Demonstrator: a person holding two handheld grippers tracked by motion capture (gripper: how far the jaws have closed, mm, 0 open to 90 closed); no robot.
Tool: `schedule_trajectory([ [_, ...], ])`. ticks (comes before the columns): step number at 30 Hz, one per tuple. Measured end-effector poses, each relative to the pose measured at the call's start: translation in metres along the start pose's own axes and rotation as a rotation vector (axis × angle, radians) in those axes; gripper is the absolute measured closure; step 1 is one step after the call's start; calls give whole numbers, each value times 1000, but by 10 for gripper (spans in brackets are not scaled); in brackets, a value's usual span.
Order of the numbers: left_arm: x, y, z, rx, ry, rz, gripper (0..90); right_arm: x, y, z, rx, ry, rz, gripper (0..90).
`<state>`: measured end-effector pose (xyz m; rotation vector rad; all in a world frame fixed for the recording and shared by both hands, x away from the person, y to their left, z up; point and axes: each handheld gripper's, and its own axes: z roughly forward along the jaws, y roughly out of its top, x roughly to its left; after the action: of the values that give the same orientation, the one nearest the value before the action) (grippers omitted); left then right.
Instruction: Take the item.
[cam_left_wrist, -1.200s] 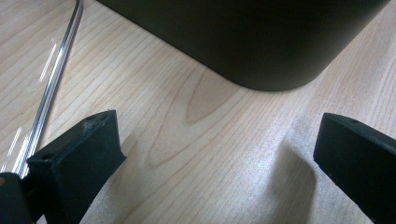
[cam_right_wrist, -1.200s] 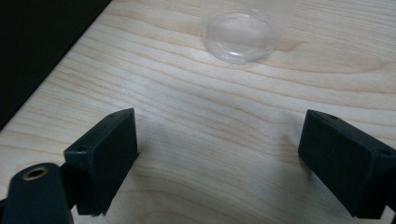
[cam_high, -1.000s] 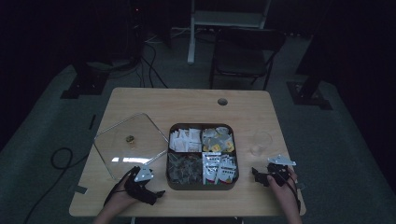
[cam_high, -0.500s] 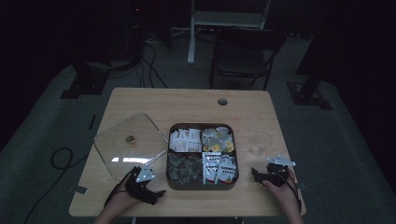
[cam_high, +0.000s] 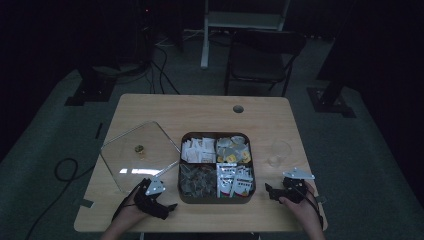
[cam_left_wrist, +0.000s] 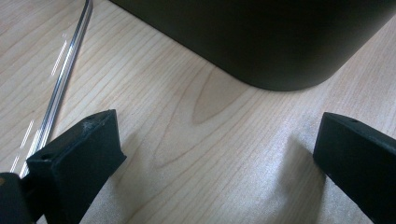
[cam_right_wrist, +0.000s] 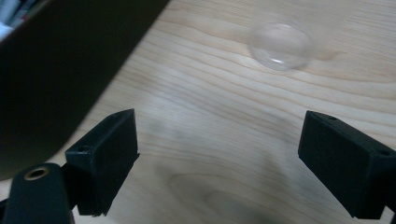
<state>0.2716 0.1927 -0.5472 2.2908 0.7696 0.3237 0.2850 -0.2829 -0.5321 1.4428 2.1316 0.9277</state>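
Observation:
A dark square box (cam_high: 216, 199) with four compartments of packets sits at the table's middle front. Its clear lid (cam_high: 150, 142), with a small knob, lies flat to the left. My left gripper (cam_high: 169, 207) rests on the table by the box's front left corner, open, with bare wood between its jaws. In the left gripper view (cam_left_wrist: 215, 158) the box wall (cam_left_wrist: 261, 37) is just ahead and the lid's edge (cam_left_wrist: 65, 79) runs at the left. My right gripper (cam_high: 269, 190) lies right of the box, open and holding nothing. In the right gripper view (cam_right_wrist: 229, 158) the box wall (cam_right_wrist: 60, 70) stands at the left.
A small clear glass cup (cam_high: 279, 152) stands to the right of the box, ahead of the right gripper (cam_right_wrist: 281, 45). The wooden table (cam_high: 200, 112) has a cable hole (cam_high: 238, 108) at the back. A chair (cam_high: 262, 50) and cables stand on the dark floor beyond.

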Motion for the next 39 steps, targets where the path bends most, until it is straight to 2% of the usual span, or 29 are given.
schedule_trajectory([
  [9, 0, 0, 0, 0, 0, 0, 16, 8, 8, -7, -22, 36, -18, 117],
  [15, 0, 0, 0, 0, 0, 0, 16, 18, 20, -16, -65, 60, -31, 145],
  [22, 0, 0, 0, 0, 0, 0, 16, 30, 36, -22, -109, 92, -73, 150],
  [25, 0, 0, 0, 0, 0, 0, 16, 35, 43, -21, -119, 101, -100, 178],
  [34, 0, 0, 0, 0, 0, 0, 16, 46, 61, -15, -128, 113, -180, 187],
  [39, 0, 0, 0, 0, 0, 0, 16, 51, 72, -8, -130, 125, -192, 188],
])
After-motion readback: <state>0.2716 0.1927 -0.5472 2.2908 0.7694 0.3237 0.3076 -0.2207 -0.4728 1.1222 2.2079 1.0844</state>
